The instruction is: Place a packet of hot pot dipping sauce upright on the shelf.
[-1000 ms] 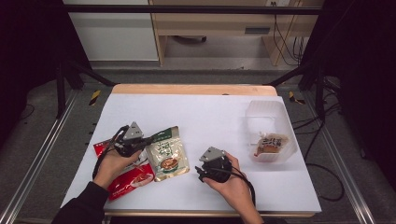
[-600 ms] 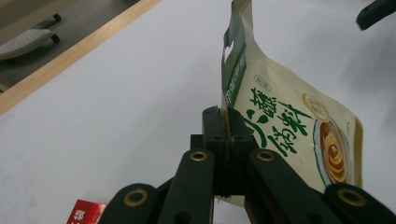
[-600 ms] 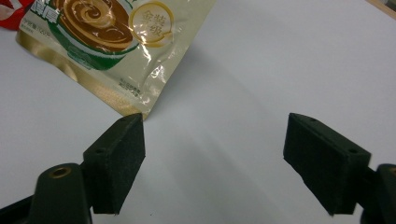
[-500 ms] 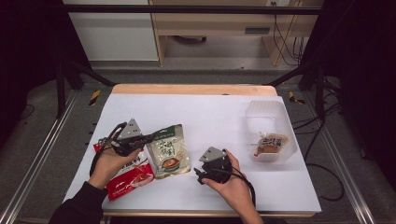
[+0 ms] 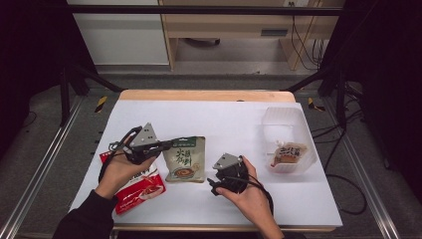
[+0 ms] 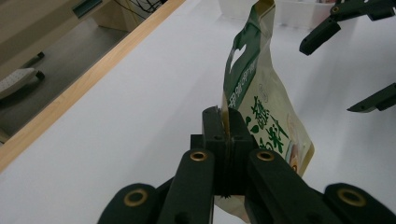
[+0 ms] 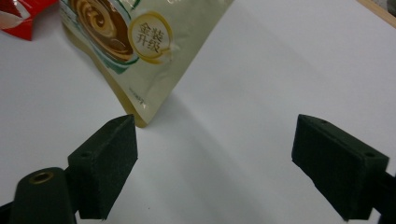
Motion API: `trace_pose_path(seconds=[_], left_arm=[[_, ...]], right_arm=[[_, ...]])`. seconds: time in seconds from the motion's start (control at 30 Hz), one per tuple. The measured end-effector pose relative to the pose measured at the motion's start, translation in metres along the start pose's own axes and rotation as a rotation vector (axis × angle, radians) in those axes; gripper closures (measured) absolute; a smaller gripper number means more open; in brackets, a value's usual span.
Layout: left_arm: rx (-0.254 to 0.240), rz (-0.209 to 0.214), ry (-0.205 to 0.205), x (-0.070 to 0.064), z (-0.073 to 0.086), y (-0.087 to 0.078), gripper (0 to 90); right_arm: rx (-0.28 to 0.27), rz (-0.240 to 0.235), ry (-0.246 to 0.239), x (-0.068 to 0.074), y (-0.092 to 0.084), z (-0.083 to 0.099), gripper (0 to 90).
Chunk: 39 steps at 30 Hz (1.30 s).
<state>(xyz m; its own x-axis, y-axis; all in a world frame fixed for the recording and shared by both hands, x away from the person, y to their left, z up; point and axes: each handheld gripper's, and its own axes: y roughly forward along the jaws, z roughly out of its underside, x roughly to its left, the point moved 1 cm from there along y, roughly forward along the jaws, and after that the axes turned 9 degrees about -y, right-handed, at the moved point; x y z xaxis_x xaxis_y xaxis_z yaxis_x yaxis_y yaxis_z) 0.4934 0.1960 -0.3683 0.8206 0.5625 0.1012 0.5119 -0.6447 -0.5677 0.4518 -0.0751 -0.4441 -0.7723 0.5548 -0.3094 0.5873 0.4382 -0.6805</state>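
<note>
Since a second ago, the left hand-held gripper (image 5: pixel 168 145) is lifting the green and cream pouch (image 5: pixel 184 159) by its top edge, jaws clamped tight, while the right hand-held gripper (image 5: pixel 215 183) has just been opening wide, nothing between its jaws. The pouch is hanging just above the white table (image 5: pixel 234 119), beside a red packet (image 5: pixel 138 191). Pinched only at one thin edge, it is likely swinging, and could slip free or miss the clear tub (image 5: pixel 288 142).

Left gripper (image 5: pixel 166 145) fingers (image 6: pixel 215 135) pinched together — right gripper (image 5: pixel 211 185) fingers (image 7: pixel 109 158) spread wide.
</note>
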Motion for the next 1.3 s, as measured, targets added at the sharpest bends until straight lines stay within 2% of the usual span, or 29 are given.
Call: trace_pose_path(seconds=[0.03, 0.17, 0.27, 0.53, 0.63, 0.7, 0.9, 1.07, 1.2, 1.3], left_arm=[[-0.002, 0.005, 0.001, -0.001, -0.001, 0.0, 90.0], [-0.003, 0.017, 0.019, -0.006, -0.004, -0.003, 90.0], [-0.006, 0.018, 0.015, -0.007, -0.004, -0.004, 90.0], [-0.011, 0.02, 0.038, -0.016, -0.007, -0.006, 90.0], [-0.016, 0.021, 0.037, -0.016, -0.008, -0.007, 90.0], [-0.019, 0.022, 0.036, -0.016, -0.008, -0.007, 90.0], [-0.025, 0.023, 0.042, -0.019, -0.01, -0.008, 90.0], [-0.02, 0.03, 0.054, -0.021, -0.011, -0.008, 90.0], [-0.016, 0.034, 0.058, -0.023, -0.012, -0.007, 90.0], [-0.022, 0.036, 0.056, -0.023, -0.012, -0.007, 90.0]], right_arm=[[0.009, -0.013, -0.023, 0.0, -0.003, -0.002, 12.3], [0.052, -0.028, -0.049, -0.005, -0.013, -0.011, 11.7], [0.071, -0.042, -0.09, -0.01, -0.023, -0.02, 13.0], [0.107, -0.053, -0.219, -0.021, -0.046, -0.047, 16.4], [0.123, -0.044, -0.249, -0.026, -0.051, -0.056, 23.9], [0.152, -0.029, -0.26, -0.029, -0.054, -0.061, 28.5], [0.167, -0.077, -0.3, -0.038, -0.058, -0.074, 23.1], [0.137, -0.102, -0.316, -0.039, -0.06, -0.081, 21.0], [0.133, -0.112, -0.329, -0.04, -0.062, -0.085, 24.3], [0.132, -0.12, -0.321, -0.042, -0.063, -0.088, 28.7]])
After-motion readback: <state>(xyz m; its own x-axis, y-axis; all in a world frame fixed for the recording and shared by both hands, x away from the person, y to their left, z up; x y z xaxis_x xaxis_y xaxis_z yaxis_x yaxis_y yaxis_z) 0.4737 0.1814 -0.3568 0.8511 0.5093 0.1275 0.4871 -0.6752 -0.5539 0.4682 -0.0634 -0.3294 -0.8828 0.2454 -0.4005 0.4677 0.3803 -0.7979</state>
